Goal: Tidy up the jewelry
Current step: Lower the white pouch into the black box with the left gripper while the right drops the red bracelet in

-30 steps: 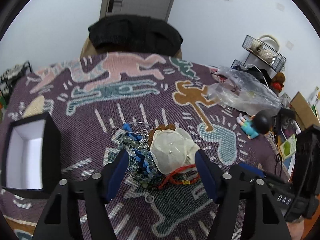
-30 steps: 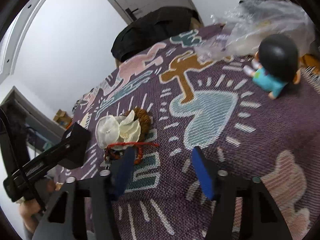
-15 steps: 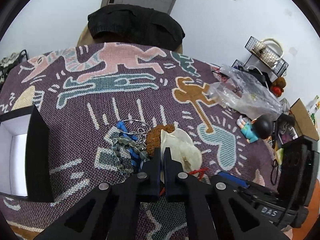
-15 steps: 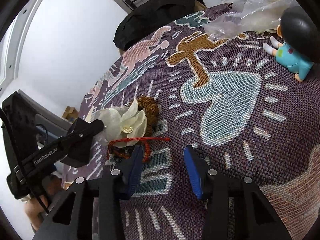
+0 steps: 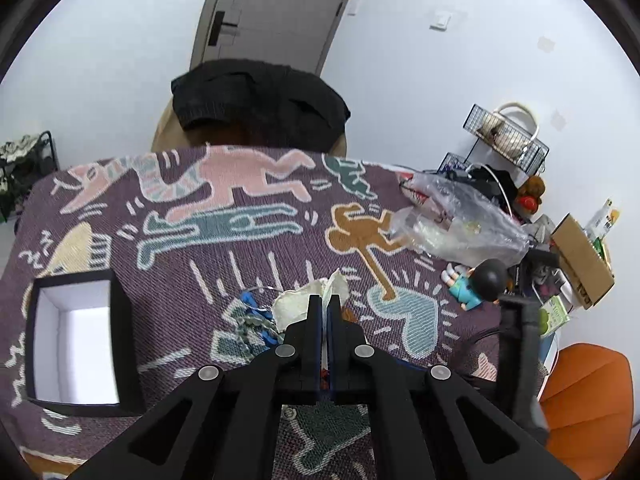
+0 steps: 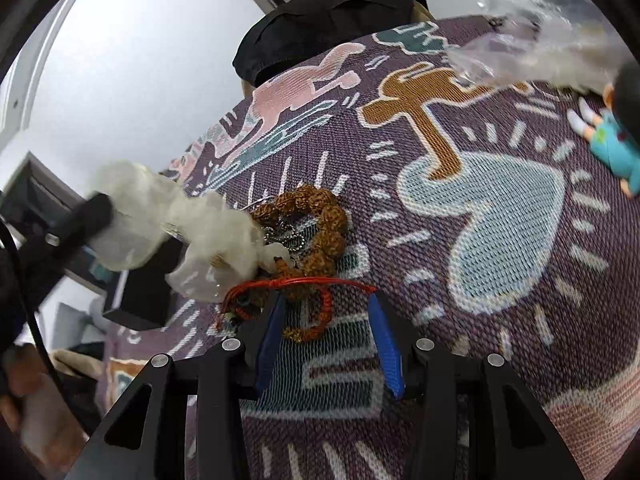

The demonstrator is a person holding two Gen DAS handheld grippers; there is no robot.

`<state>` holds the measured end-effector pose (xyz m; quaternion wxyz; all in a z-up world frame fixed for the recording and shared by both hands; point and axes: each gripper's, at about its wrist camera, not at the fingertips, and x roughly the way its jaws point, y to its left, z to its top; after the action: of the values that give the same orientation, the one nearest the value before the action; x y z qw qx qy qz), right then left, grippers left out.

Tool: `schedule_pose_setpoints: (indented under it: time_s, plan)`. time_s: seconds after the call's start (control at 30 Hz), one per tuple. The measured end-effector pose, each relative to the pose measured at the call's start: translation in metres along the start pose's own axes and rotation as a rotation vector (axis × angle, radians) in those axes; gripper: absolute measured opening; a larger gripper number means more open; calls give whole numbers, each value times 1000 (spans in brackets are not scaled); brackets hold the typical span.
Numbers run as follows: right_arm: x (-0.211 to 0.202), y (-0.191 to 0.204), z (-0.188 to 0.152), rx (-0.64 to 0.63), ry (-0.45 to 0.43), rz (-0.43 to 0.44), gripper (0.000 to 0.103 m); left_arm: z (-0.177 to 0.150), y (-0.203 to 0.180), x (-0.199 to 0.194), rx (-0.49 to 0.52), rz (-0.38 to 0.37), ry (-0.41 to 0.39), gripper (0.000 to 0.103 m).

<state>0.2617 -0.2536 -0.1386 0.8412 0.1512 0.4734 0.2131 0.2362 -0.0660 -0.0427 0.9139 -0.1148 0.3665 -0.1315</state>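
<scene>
Left tongs [image 5: 324, 306], spread a second ago, are now pressed together on the white pouch [image 5: 298, 304] and lifting it. Right tongs [image 6: 326, 330] half-spread, pinching nothing; red bracelet [image 6: 280, 292] lies between their tips. The box [image 5: 72, 340], left of the left tongs, is the likely destination.

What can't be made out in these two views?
- Left wrist: the red cord bracelet, hidden behind the shut left hand-held gripper.
- Right wrist: the white fabric flower, motion-blurred; where it is pinched is unclear.
- Right wrist: the doll, cut by the edge.
- Left wrist: the box bottom, glare.
</scene>
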Motion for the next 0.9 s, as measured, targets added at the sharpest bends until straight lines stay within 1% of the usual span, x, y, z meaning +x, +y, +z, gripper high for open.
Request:
schedule_pose_setpoints:
  time_s: [0.03, 0.1, 0.13, 0.17, 0.27, 0.33, 0.6, 0.83, 0.9]
  plan:
    - [2, 3, 0, -18, -2, -17, 45, 1, 1, -4, -1, -1, -7, 1]
    - [7, 9, 0, -50, -4, -42, 36, 3, 3, -12, -2, 2, -22, 1]
    - [10, 12, 0, -61, 9, -35, 14, 5, 5, -17, -1, 6, -33, 1]
    - [15, 13, 0, -64, 34, -26, 9, 6, 7, -21, -2, 7, -40, 1]
    - [8, 18, -2, -84, -3, -36, 9, 8, 13, -35, -5, 10, -60, 1]
    - [1, 20, -2, -83, -15, -7, 9, 10, 18, -43, -7, 18, -71, 1]
    - [-22, 44, 2, -114, -60, 49, 8, 12, 44, -77, -31, 46, -119, 1]
    - [-37, 65, 6, -121, -74, 131, 8, 12, 74, -101, -70, 76, -153, 1]
    - [-39, 70, 7, -127, -77, 142, 8, 10, 83, -106, -82, 90, -162, 1]
